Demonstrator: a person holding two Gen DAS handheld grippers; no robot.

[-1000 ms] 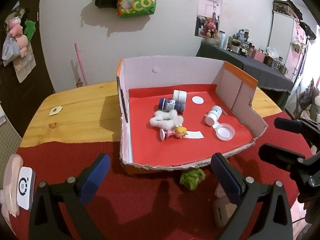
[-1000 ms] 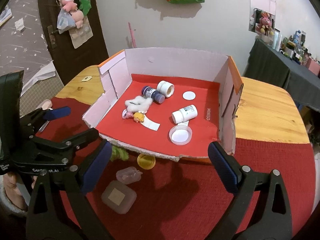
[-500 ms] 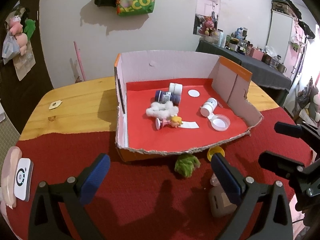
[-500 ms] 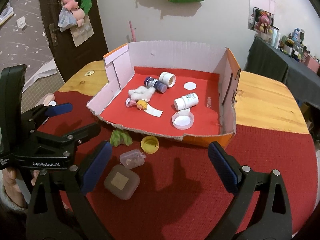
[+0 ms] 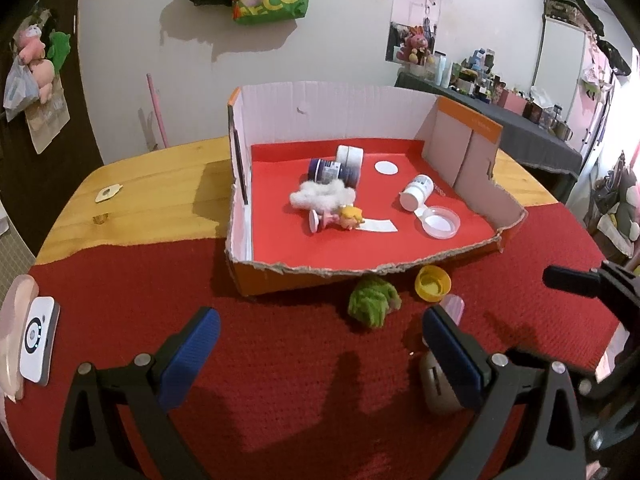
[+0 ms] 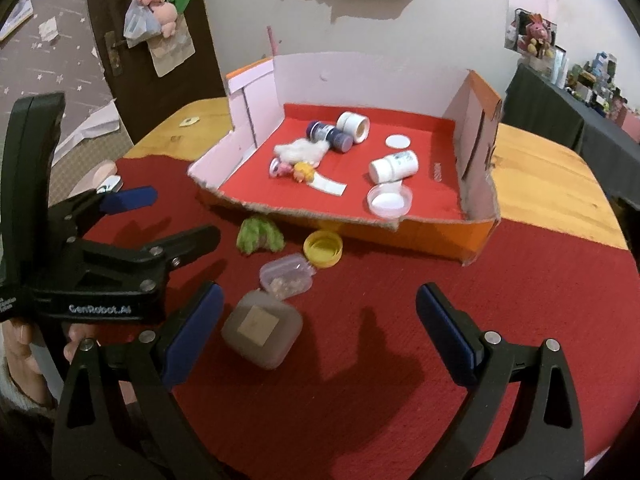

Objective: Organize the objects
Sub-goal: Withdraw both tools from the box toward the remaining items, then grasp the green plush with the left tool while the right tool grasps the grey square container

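A cardboard box [image 5: 468,136] [image 6: 476,120] with a red floor stands on the table. It holds a blue jar [image 5: 326,170], a white tape roll [image 5: 350,156], a white bottle [image 5: 416,192] [image 6: 394,166], cotton [image 5: 322,196], a small doll [image 5: 340,218] and a clear lid [image 5: 440,222]. On the red cloth in front lie a green fuzzy toy [image 5: 372,304] [image 6: 260,236], a yellow cap [image 5: 432,282] [image 6: 322,248], a small clear container [image 6: 286,278] and a grey square case [image 6: 262,328]. My left gripper [image 5: 320,344] is open and empty. My right gripper [image 6: 318,320] is open and empty.
A white device [image 5: 38,338] lies at the left edge of the red cloth [image 5: 280,360]. The wooden table [image 5: 160,200] shows beyond the cloth. The left gripper's body [image 6: 100,272] appears at the left of the right wrist view.
Both grippers have drawn back from the box, so the box looks farther away. The loose items in front of the box have come into fuller view. Both stay open.
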